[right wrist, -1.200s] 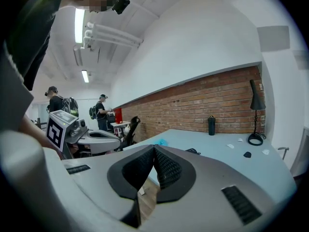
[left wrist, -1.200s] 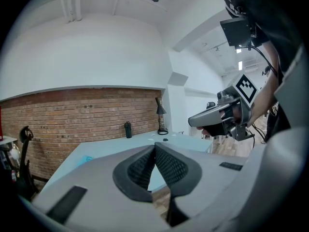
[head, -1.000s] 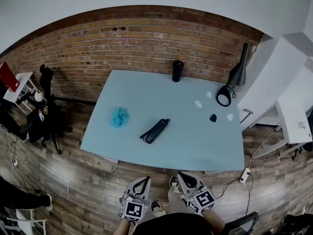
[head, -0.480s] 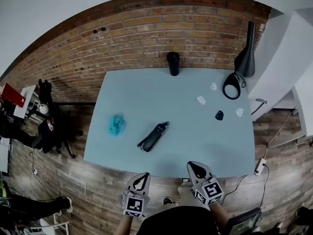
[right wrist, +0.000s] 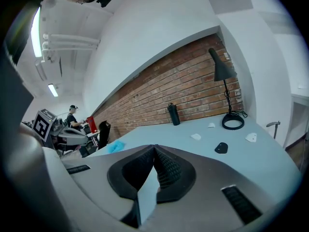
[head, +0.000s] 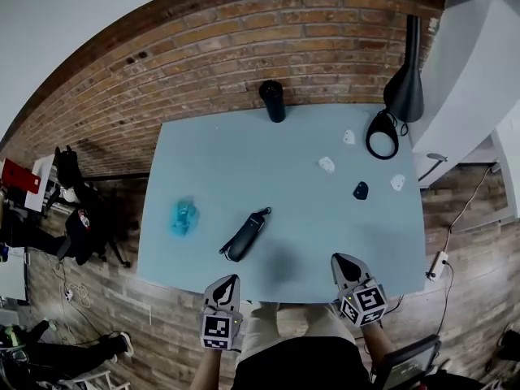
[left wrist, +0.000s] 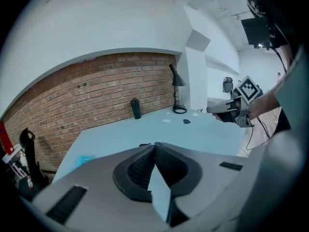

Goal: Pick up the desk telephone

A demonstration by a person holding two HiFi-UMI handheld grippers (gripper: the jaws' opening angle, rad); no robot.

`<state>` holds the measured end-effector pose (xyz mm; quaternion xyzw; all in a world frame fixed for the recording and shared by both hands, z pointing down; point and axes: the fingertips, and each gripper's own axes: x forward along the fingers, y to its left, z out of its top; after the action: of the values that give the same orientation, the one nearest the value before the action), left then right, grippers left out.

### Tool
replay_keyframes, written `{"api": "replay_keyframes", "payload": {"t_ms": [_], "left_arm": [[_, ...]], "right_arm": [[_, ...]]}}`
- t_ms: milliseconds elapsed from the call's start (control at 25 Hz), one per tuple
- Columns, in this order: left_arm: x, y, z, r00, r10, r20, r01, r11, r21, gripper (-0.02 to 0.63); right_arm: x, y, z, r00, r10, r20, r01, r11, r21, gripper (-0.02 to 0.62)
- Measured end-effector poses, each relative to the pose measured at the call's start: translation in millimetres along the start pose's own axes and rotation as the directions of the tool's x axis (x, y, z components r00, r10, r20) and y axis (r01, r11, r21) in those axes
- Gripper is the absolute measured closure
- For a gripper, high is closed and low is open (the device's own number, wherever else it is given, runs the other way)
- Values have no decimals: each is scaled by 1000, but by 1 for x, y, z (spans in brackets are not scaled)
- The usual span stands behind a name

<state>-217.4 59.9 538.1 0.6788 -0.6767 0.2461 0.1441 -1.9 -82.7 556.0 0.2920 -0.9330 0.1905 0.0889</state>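
The desk telephone (head: 245,236) is a slim black handset lying slantwise on the pale blue table (head: 244,153), a little left of the middle near the front edge. My left gripper (head: 231,280) hovers at that front edge, just short of the handset, jaws shut and empty. My right gripper (head: 340,259) reaches over the front edge further right, also shut and empty. In the left gripper view the shut jaws (left wrist: 155,144) hide nearly all of the handset (left wrist: 145,144), and the right gripper (left wrist: 213,110) shows at the right. The right gripper view has its shut jaws (right wrist: 154,147) above the tabletop.
A black bottle (head: 274,101) stands at the table's back edge by the brick wall. A black lamp (head: 404,88) with a ring base (head: 382,134) stands back right, near small white pieces (head: 326,165) and a small black piece (head: 361,190). A crumpled blue thing (head: 184,216) lies left.
Both grippers have come forward from over the floor to the table's front edge, the right one now over it. Both stay shut. The handset has not moved on the table.
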Motion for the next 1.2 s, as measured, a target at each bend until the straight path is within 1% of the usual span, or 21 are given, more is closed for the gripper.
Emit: {"api": "replay_keyframes", "payload": {"t_ms": [120,240,440,560,600,720,800,920,1000,1040,1080,1160,1200], "left_arm": [[19,10,8,999,-34,31,35,999,-31,583],[43,20,14,996,-71,55,72,997,-23,581],[73,42,2,995,-100,7,100,995,-4,574],[92,43,-10,989,-134,-61,135,991,14,570],[97,43,-16,986,-141,-88,142,990,15,534],[112,41,-33,973,-173,-153,174,985,-4,512],[121,39,-44,960,-195,-200,195,981,-18,473],[132,36,-60,944,-194,-266,194,981,-23,392],[137,34,-67,937,-190,-292,190,981,-30,324],[139,34,-70,935,-188,-300,187,982,-30,302],[141,35,-73,935,-181,-305,182,983,-27,288],[146,38,-75,936,-164,-312,166,986,-21,288],[149,39,-76,936,-160,-312,162,987,-22,273]], "right_arm": [[11,-9,6,1000,-18,-5,18,1000,-11,581],[20,-11,15,999,-40,11,40,999,-25,581],[22,3,27,997,-68,41,69,997,-22,581],[23,4,33,994,-94,49,94,995,-12,581],[23,5,33,994,-99,47,100,995,-7,581],[20,8,27,994,-108,33,108,994,-3,581],[18,7,22,993,-115,26,115,993,2,581],[10,0,16,991,-135,19,135,991,14,581],[4,-5,14,989,-148,14,148,989,20,581],[1,-8,13,988,-153,13,153,988,21,581],[-2,-10,12,987,-158,12,158,987,22,581],[-9,-16,9,985,-170,8,169,985,22,581],[-13,-20,7,984,-176,5,176,984,23,581]]}}
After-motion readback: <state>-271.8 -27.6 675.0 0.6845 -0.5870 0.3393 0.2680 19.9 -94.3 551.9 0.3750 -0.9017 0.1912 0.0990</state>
